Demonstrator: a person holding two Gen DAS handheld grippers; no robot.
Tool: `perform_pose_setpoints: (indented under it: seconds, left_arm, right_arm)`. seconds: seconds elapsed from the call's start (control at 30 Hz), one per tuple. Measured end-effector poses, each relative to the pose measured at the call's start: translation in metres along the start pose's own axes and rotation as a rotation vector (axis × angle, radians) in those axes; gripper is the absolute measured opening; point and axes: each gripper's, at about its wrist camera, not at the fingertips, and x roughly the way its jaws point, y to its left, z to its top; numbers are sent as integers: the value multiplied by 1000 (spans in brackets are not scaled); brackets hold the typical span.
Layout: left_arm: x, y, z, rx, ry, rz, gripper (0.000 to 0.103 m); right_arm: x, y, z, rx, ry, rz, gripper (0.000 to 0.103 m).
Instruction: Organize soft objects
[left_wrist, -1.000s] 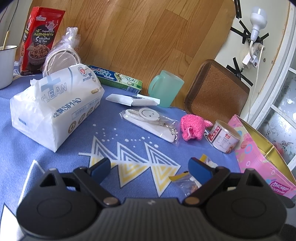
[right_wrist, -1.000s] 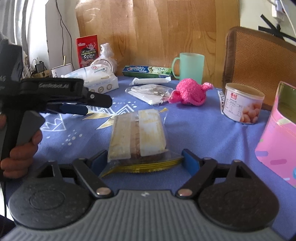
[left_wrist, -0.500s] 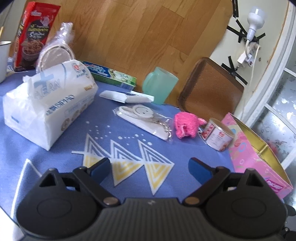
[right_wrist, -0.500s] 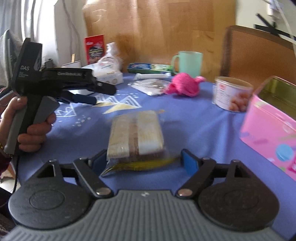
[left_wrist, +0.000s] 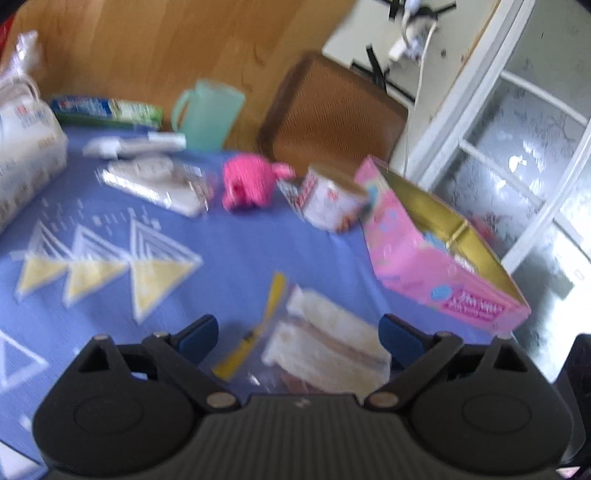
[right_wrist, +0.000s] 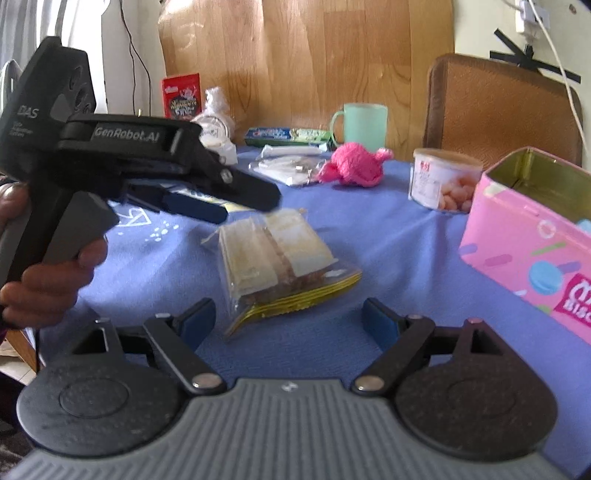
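Observation:
A wrapped sandwich (right_wrist: 275, 258) lies on the blue tablecloth (right_wrist: 388, 258). It also shows in the left wrist view (left_wrist: 325, 343), blurred, between the open fingers of my left gripper (left_wrist: 299, 332). My right gripper (right_wrist: 288, 317) is open and empty, just short of the sandwich. The left gripper (right_wrist: 218, 205) shows in the right wrist view, hovering over the sandwich's far left end. A pink knitted toy (right_wrist: 352, 164) (left_wrist: 251, 181) lies farther back. An open pink tin box (right_wrist: 532, 221) (left_wrist: 436, 251) stands at the right.
A small can (right_wrist: 443, 179) stands beside the pink box. Behind are a green mug (right_wrist: 364, 123), a toothpaste box (right_wrist: 288, 134), a bagged keychain (right_wrist: 288, 168), a tissue pack (left_wrist: 22, 162) and a brown chair back (right_wrist: 495, 107).
My left gripper has swung right and now hangs over the sandwich. My right gripper has pulled back a little from the sandwich. Both stay open.

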Motion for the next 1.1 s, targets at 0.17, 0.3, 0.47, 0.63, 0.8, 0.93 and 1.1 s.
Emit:
perform_pose_setpoints:
  seconds: [0.17, 0.3, 0.47, 0.63, 0.8, 0.93, 1.1]
  left_arm:
    - [4, -19, -14, 91, -10, 30, 89]
    - [3, -22, -18, 89, -20, 27, 88]
    - [3, -23, -20, 96, -32, 21, 88]
    - [1, -20, -20, 71, -36, 2, 86]
    - [-3, -17, -16, 36, -41, -9, 85]
    - [-9, -22, -10, 48, -67, -10, 85]
    - [-5, -37, 9, 92, -86, -24, 85]
  right_arm:
    - [3, 8, 0, -20, -23, -5, 78]
    - [4, 8, 0, -13, -36, -34, 71]
    - [4, 8, 0, -12, -42, -43, 70]
    - [3, 11, 0, -16, -54, -60, 67]
    - [1, 15, 2, -31, -76, -73, 66]
    - [-4, 17, 7, -44, -113, -87, 66]
    - [-13, 7, 17, -34, -165, -128, 66]
